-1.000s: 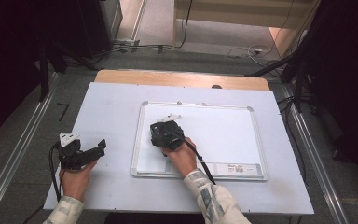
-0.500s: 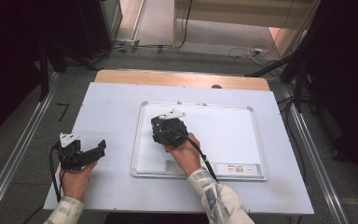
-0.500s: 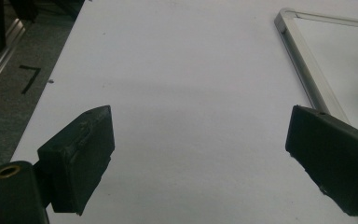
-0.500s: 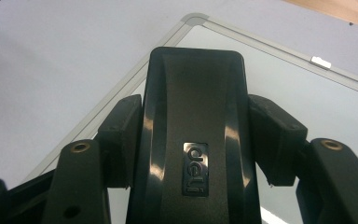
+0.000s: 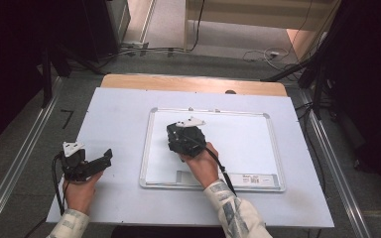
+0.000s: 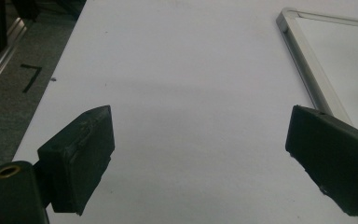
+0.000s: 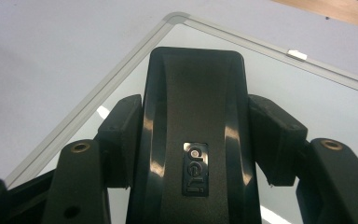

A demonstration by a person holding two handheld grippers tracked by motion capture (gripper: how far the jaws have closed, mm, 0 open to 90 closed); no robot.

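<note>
Nearest the person, two patterned sleeves are coming in from the bottom edge of the high view, each hand holding a set of tongs. The left tongs (image 5: 108,154) are resting low over the pale table (image 5: 114,119) near its left front corner, well apart from the whiteboard (image 5: 248,144). In the left gripper view their two black pads (image 6: 81,158) are standing wide apart with nothing between them, bare table surface lying ahead and the whiteboard's silver frame corner showing at the upper right.

A little farther in, the right hand (image 5: 202,166) is holding the right tongs (image 5: 181,135) over the left part of the whiteboard. In the right gripper view these tongs are clamped on a black whiteboard eraser (image 7: 195,135), its two sides pressed by the pads (image 7: 121,135), a small embossed logo plate sitting on its glossy back. The eraser is lying over the white writing surface, near the board's rounded far-left corner. A black cable is trailing from the right tongs back along the forearm.

Beyond the whiteboard, a strip of bare wood (image 5: 193,84) is edging the table's far side. Farther still, cables are lying on the grey floor (image 5: 218,62).
</note>
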